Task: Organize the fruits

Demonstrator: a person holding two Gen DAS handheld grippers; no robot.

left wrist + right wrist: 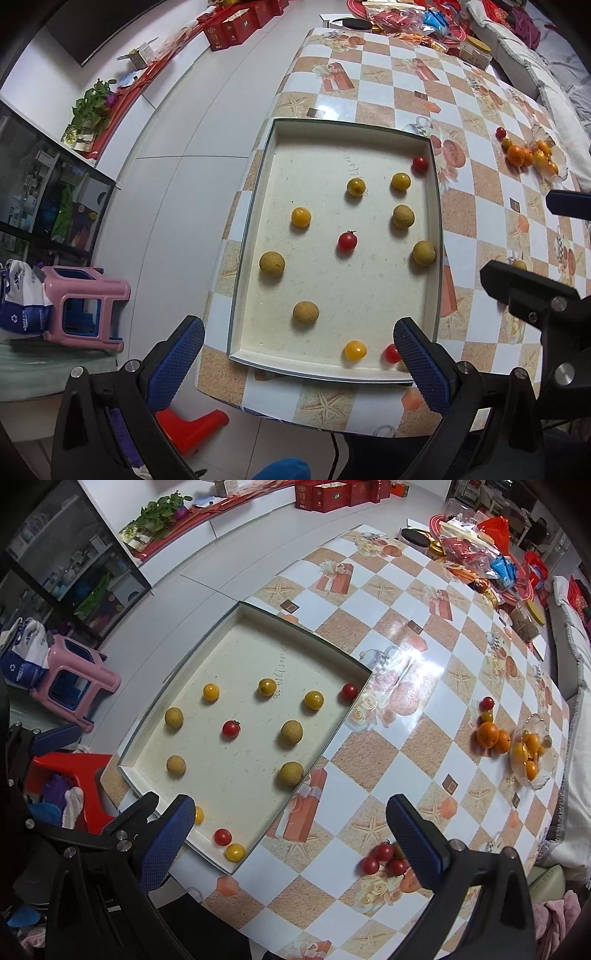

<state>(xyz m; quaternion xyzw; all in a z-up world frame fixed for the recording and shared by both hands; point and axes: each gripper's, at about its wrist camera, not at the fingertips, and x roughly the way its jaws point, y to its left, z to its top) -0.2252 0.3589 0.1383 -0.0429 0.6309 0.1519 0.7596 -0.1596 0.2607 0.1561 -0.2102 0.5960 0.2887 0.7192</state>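
The checkered table point(406, 635) carries a shallow tray point(258, 206) of scattered small fruits and a glass bowl point(535, 779) of oranges. Both the left gripper point(299, 362), over the tray's near edge, and the right gripper point(291, 845), beside loose cherry tomatoes point(384, 856), gape wide and empty.

A shallow cream rectangular tray point(255, 206) lies at the left edge of the checked-cloth table point(369, 635), with small round fruits point(272, 263) scattered apart inside it. Right of the tray, a cluster of red cherry tomatoes point(384, 856) sits near the front edge; farther right, a clear glass bowl point(535, 753) holds oranges, with loose oranges point(489, 734) just beside it.
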